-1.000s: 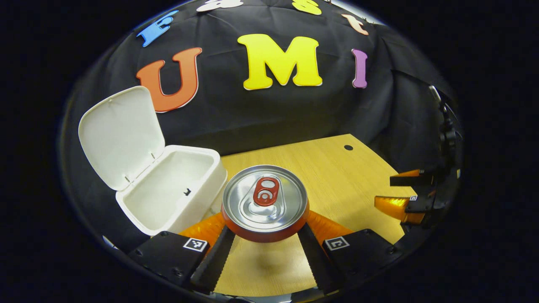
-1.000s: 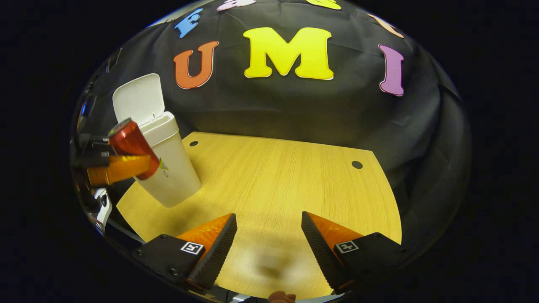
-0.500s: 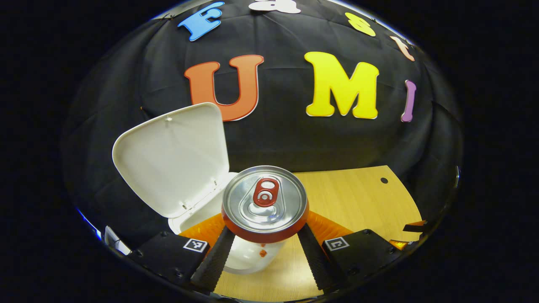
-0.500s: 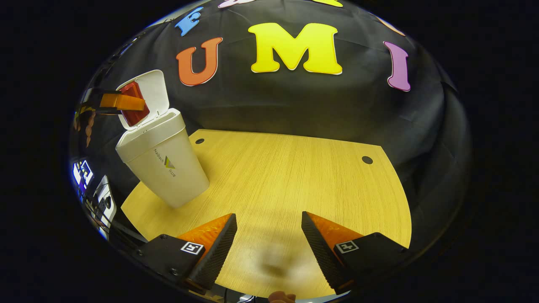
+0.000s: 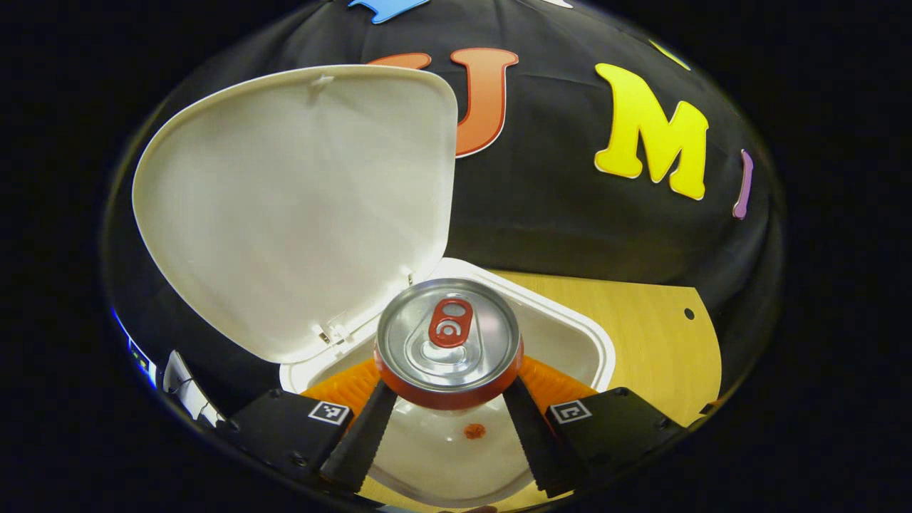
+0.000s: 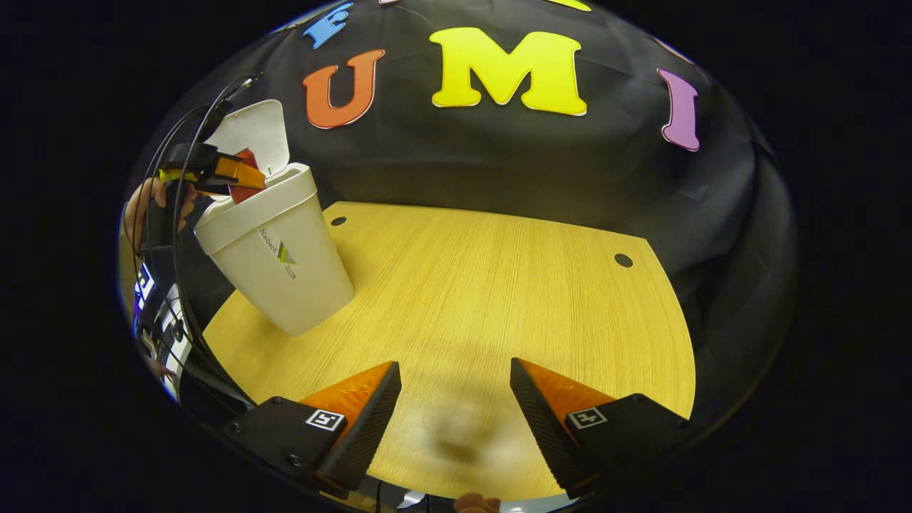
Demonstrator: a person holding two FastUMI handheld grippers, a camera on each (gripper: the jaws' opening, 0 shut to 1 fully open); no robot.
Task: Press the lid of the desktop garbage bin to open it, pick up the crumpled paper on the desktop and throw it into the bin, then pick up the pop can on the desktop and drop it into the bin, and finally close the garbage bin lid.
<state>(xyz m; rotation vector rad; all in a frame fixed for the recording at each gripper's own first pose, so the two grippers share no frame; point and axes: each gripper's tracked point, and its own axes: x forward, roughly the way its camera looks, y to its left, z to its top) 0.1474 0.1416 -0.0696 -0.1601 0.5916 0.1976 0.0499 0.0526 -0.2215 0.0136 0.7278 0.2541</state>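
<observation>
The left gripper point(image 5: 447, 420) pinches the pop can point(image 5: 449, 342), which has moved from over the desktop point(image 6: 484, 299) to directly above the open garbage bin point(image 5: 570, 335); releasing looks next. The right gripper point(image 6: 456, 406) stays spread, idle. Behind, the lid point(image 5: 299, 199) stands upright.

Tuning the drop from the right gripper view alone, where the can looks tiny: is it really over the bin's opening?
Observer: Yes. In the left gripper view the pop can hangs right above the bin's open mouth.
Operator: Is the left claw gripping it on both sides?
Observer: Yes, both fingers press on the can's sides, just under its rim.
Operator: Which end goes in first?
Observer: Its tab end faces the left camera, so the bottom points into the bin.
</observation>
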